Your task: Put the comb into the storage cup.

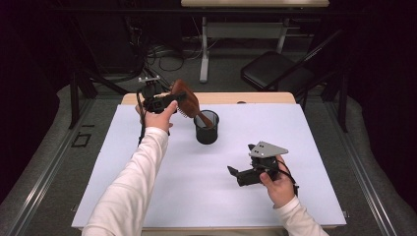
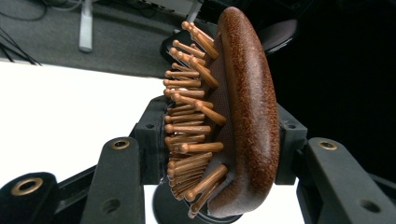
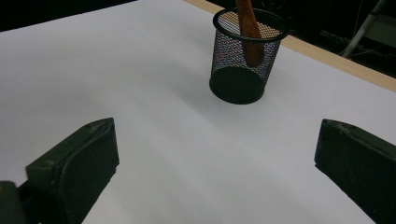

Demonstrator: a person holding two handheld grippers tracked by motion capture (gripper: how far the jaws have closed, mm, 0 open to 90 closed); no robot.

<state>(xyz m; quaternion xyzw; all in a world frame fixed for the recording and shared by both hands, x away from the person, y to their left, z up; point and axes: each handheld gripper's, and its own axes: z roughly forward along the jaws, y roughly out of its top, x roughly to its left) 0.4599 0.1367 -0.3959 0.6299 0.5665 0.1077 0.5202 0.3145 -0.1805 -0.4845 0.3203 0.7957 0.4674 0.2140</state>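
Observation:
A brown wooden hairbrush (image 1: 186, 96) with peg bristles is tilted above the table's far side. Its handle (image 3: 247, 23) dips into a black mesh cup (image 1: 206, 129). My left gripper (image 1: 176, 101) is shut on the brush's oval head (image 2: 247, 107), one jaw on the bristle side and one on the smooth back. My right gripper (image 1: 240, 158) rests low over the white sheet at the front right. It is open, with nothing between its jaws, and faces the mesh cup (image 3: 243, 65) from a distance.
A white sheet (image 1: 196, 196) covers the tabletop, leaving a strip of wooden edge (image 3: 336, 58) showing along the far side. Beyond the table stand a black folding chair (image 1: 275, 71) and a desk frame (image 1: 204, 54), with cables on the floor.

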